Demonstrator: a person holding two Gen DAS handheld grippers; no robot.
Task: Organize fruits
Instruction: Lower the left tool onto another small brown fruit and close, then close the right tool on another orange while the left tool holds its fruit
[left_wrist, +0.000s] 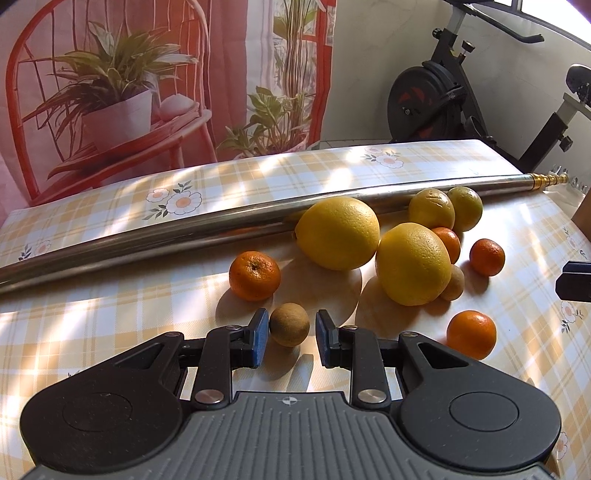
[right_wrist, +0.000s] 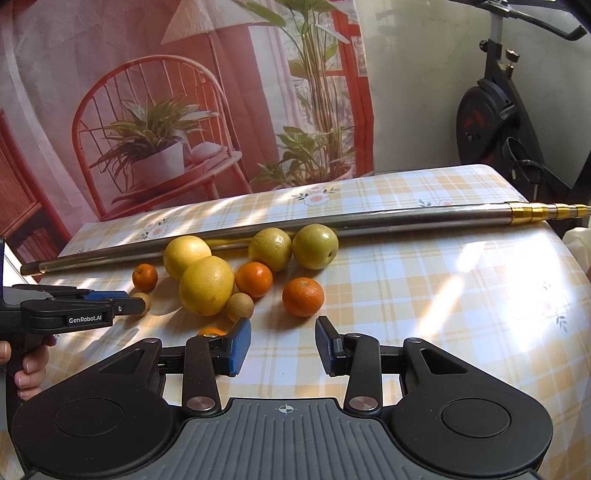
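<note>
Fruits lie grouped on the checked tablecloth. My left gripper (left_wrist: 289, 325) is open around a small brown round fruit (left_wrist: 289, 325), pads apart from it on both sides. Beyond are a mandarin (left_wrist: 254, 275), two big yellow citrus (left_wrist: 338, 233) (left_wrist: 412, 264), two yellow-green fruits (left_wrist: 431, 209) (left_wrist: 465, 208), more mandarins (left_wrist: 471, 334) (left_wrist: 487, 257) and another brown fruit (left_wrist: 455, 283). My right gripper (right_wrist: 282, 332) is open and empty, just in front of a mandarin (right_wrist: 303, 297) and a brown fruit (right_wrist: 239, 307). The left gripper (right_wrist: 129, 303) shows at the left in the right wrist view.
A long steel pole (left_wrist: 221, 225) with a gold end lies across the table behind the fruit; it also shows in the right wrist view (right_wrist: 406, 218). A printed curtain (right_wrist: 184, 110) hangs behind. An exercise bike (left_wrist: 443, 96) stands at the back right. The table edge (right_wrist: 561, 236) falls away right.
</note>
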